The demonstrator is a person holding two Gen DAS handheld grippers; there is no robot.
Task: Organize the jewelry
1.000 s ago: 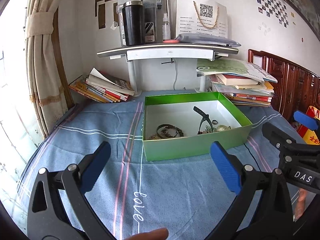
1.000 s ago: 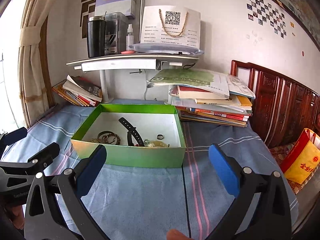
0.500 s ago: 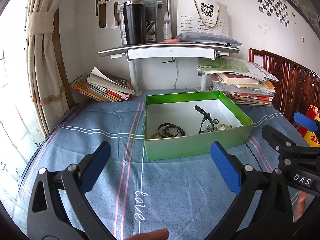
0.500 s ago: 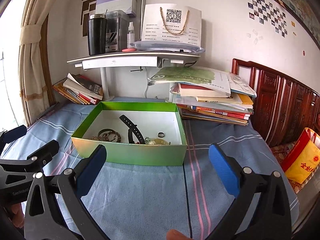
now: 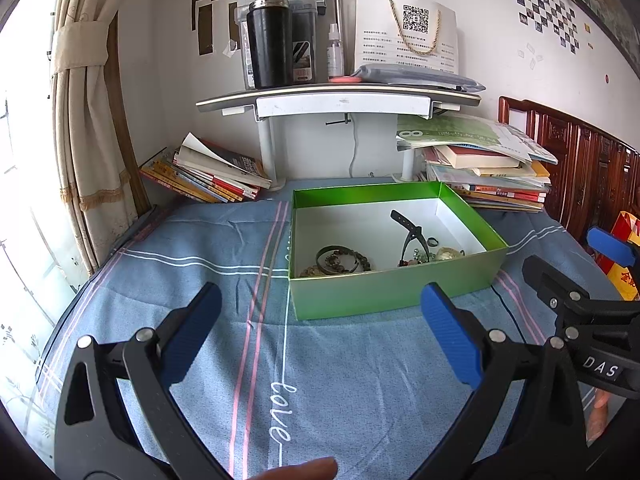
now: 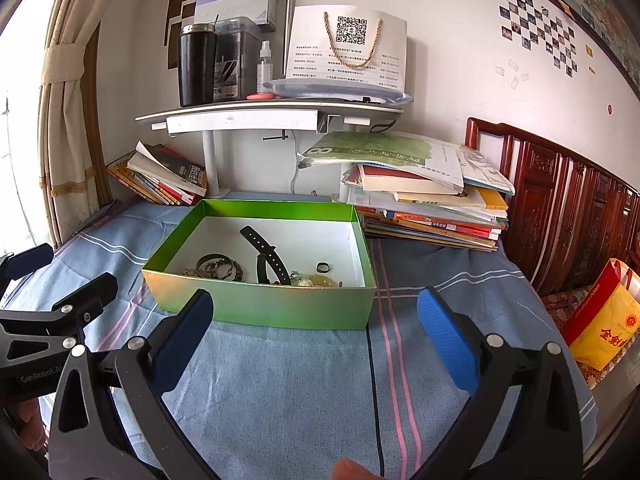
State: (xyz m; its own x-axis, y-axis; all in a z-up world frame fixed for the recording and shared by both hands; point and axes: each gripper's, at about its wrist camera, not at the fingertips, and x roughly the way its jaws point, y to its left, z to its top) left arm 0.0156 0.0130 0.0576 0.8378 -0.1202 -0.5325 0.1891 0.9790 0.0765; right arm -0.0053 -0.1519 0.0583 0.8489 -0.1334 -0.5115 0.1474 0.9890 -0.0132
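A green box (image 5: 384, 292) (image 6: 256, 304) with a white inside sits on a blue cloth. In it lie a black strap (image 5: 408, 226) (image 6: 266, 254), dark bracelets (image 5: 340, 260) (image 6: 216, 266), a small dark ring (image 5: 431, 242) (image 6: 322, 267) and some pale beads (image 5: 446, 254) (image 6: 312, 280). My left gripper (image 5: 320, 336) hovers open just in front of the box, nothing between its blue pads. My right gripper (image 6: 314, 338) is open too, near the box's front wall. Each gripper shows at the edge of the other's view.
Stacks of books (image 5: 484, 176) (image 6: 432, 200) lie behind the box on the right, more books (image 5: 208, 176) on the left. A small raised shelf (image 5: 340, 98) holds a black flask and bottles. A curtain hangs left, a wooden headboard (image 6: 568, 208) and a yellow bag (image 6: 604, 320) right.
Both views have drifted slightly, with the box sitting a little farther up and back in frame. Both grippers stay open and nothing was picked up.
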